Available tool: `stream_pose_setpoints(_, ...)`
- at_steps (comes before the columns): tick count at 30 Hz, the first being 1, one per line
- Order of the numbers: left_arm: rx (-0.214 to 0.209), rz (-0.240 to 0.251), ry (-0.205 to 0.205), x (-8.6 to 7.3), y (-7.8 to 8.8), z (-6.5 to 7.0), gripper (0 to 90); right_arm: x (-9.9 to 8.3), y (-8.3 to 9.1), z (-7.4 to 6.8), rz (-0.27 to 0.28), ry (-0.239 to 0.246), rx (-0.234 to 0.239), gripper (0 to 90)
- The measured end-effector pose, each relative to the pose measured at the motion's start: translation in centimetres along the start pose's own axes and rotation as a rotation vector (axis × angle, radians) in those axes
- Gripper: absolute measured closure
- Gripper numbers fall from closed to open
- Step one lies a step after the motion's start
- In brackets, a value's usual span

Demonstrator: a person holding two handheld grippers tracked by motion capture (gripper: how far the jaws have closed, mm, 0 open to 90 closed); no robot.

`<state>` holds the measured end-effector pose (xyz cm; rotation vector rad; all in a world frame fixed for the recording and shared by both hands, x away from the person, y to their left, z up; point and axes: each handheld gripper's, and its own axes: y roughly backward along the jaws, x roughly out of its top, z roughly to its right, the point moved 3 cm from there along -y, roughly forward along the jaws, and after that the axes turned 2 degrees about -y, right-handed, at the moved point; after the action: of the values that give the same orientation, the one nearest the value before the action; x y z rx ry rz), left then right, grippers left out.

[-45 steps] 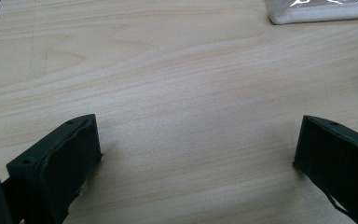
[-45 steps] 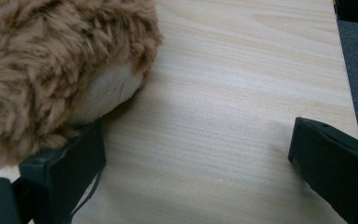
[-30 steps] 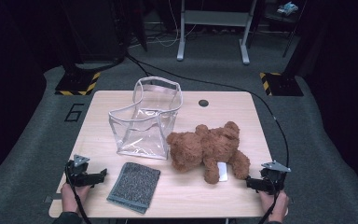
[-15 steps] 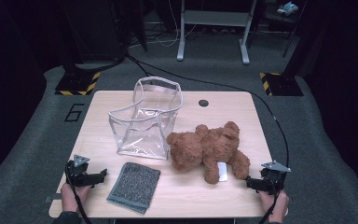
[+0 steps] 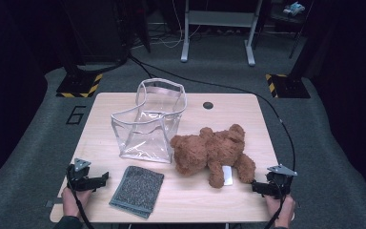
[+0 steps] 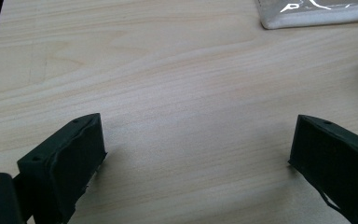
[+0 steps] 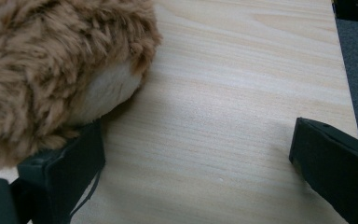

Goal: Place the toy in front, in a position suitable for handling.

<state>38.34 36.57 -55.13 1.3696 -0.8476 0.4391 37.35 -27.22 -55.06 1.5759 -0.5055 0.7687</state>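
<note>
Risk, as I judge it: the clear pouch (image 5: 148,121) stands open but soft-walled, so pushing the teddy bear (image 5: 212,151) in one-handed could fold its mouth or tip it. The grey cloth (image 5: 137,191) lies flat just right of my left gripper (image 5: 106,177).

Left gripper: jaws spread wide, nothing between them, bare table (image 6: 177,93) beneath.

Bear lies mid-table, right of the pouch and touching it.

Right gripper (image 5: 254,186): jaws wide, holding nothing; one jaw sits against the bear's paw (image 7: 102,95).
</note>
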Motion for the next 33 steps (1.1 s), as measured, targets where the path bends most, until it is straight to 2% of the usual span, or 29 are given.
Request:
stream_pose_setpoints(1, -0.013, -0.007, 0.001, 0.1, 0.1, 0.0, 2.3, 0.0, 0.0, 0.0, -0.002, -0.004, 0.000, 2.5)
stream_pose_setpoints(4, -0.044, 0.015, 0.011, 0.8, 0.4, -0.1, 2.4, 0.0, 0.0, 0.0, 0.000, 0.000, 0.000, 2.5)
stream_pose_setpoints(6, -0.050, 0.019, 0.007, 1.2, 0.5, -0.1, 2.5, 0.0, 0.0, 0.0, 0.000, 0.000, 0.000, 2.5)
stream_pose_setpoints(8, -0.086, 0.029, 0.016, 2.2, 0.6, 0.1, 2.5, 0.0, 0.0, 0.0, 0.001, 0.001, 0.000, 2.5)
stream_pose_setpoints(10, -0.088, 0.031, 0.009, 2.6, 0.7, 0.1, 2.5, 0.0, 0.0, 0.0, 0.000, -0.001, 0.000, 2.5)
stream_pose_setpoints(11, -0.107, 0.032, -0.002, 3.2, 0.8, 0.1, 2.7, 0.0, 0.0, 0.0, 0.000, 0.000, 0.000, 2.5)
stream_pose_setpoints(12, -0.114, 0.046, 0.010, 3.6, 0.7, 0.2, 2.7, 0.0, 0.0, 0.0, 0.000, -0.002, 0.000, 2.5)
stream_pose_setpoints(14, -0.116, 0.050, 0.006, 3.9, 0.8, 0.2, 3.6, 0.0, 0.0, 0.0, 0.000, 0.000, 0.000, 2.5)
stream_pose_setpoints(18, -0.139, 0.049, -0.020, 5.5, 0.4, 0.3, 4.2, 0.0, 0.0, 0.0, 0.000, -0.001, 0.000, 2.5)
stream_pose_setpoints(20, -0.144, 0.057, -0.017, 5.8, 0.3, 0.4, 4.3, 0.0, 0.0, 0.0, 0.001, -0.001, 0.000, 2.5)
stream_pose_setpoints(21, -0.164, 0.062, -0.028, 6.5, 0.2, 0.4, 4.3, 0.0, 0.0, 0.0, 0.000, -0.001, 0.000, 2.5)
stream_pose_setpoints(22, -0.164, 0.062, -0.028, 6.5, 0.2, 0.4, 5.0, 0.0, 0.0, 0.0, 0.000, -0.001, 0.000, 2.5)
stream_pose_setpoints(27, -0.194, 0.103, -0.032, 8.2, 0.0, 0.4, 7.5, 0.0, 0.0, 0.0, 0.001, 0.000, -0.001, 2.5)
stream_pose_setpoints(33, -0.194, 0.123, -0.044, 9.4, -0.5, 0.2, 14.9, 0.0, 0.0, 0.0, 0.000, -0.001, -0.001, 2.5)
